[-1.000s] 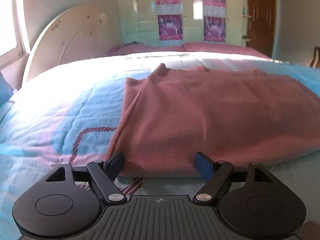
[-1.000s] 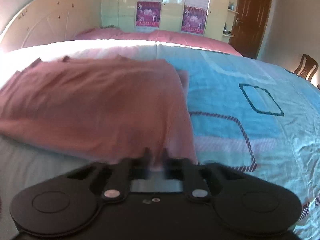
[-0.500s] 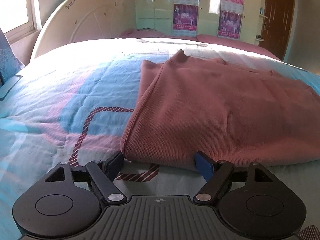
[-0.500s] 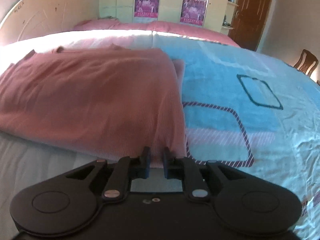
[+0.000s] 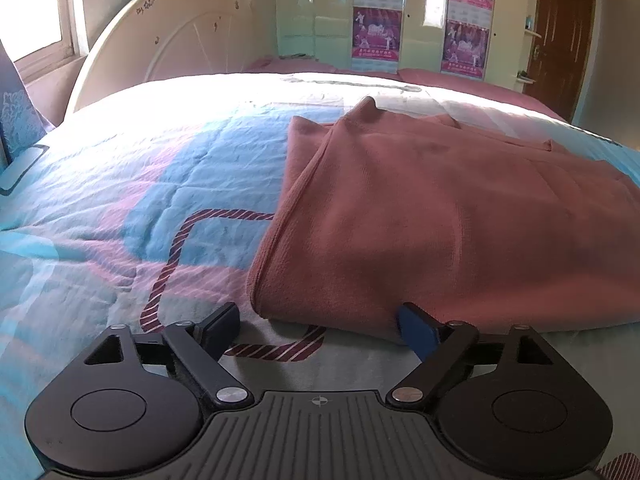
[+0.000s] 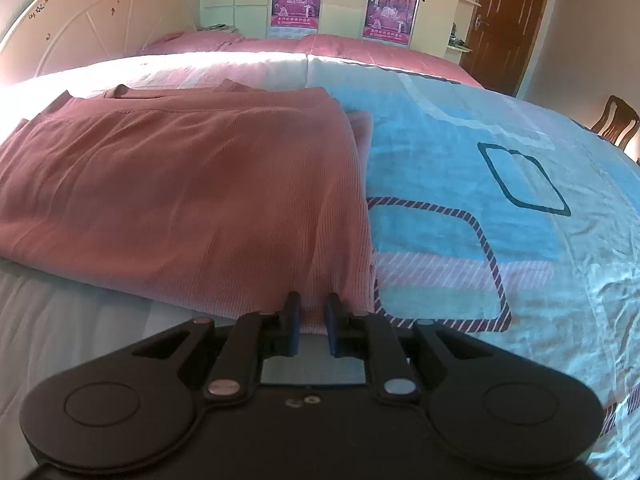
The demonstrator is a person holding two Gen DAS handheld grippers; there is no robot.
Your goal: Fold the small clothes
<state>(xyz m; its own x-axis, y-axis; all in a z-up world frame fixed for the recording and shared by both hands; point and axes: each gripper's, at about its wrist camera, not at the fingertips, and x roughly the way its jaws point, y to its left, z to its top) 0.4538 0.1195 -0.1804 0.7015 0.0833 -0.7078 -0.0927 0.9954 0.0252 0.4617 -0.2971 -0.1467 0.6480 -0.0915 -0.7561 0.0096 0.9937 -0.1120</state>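
Observation:
A folded dusty-pink knit garment [image 5: 440, 220] lies flat on the blue and pink patterned bedspread [image 5: 120, 200]. My left gripper [image 5: 318, 314] is at its near left corner, jaws wide and still opening. That corner lies between the fingers without being pinched, and the blue right finger [image 5: 416, 328] touches the cloth's edge. In the right wrist view the garment [image 6: 180, 184] fills the left half. My right gripper [image 6: 314, 308] is at its near right corner, jaws parted by a narrow gap. The hem shows between the tips and is not pressed.
A cream arched headboard [image 5: 180, 32] and pink pillows [image 6: 280, 44] lie beyond the bed. Wardrobe doors with posters [image 5: 400, 20] line the back wall. A brown door [image 6: 508, 20] and a wooden chair [image 6: 616, 120] are at the right. Bare bedspread [image 6: 520, 160] spreads right of the garment.
The right gripper's jaws, shut on the hem a second ago, have parted slightly. The left jaws have spread wider, and the garment's corner now sits further right in the left view.

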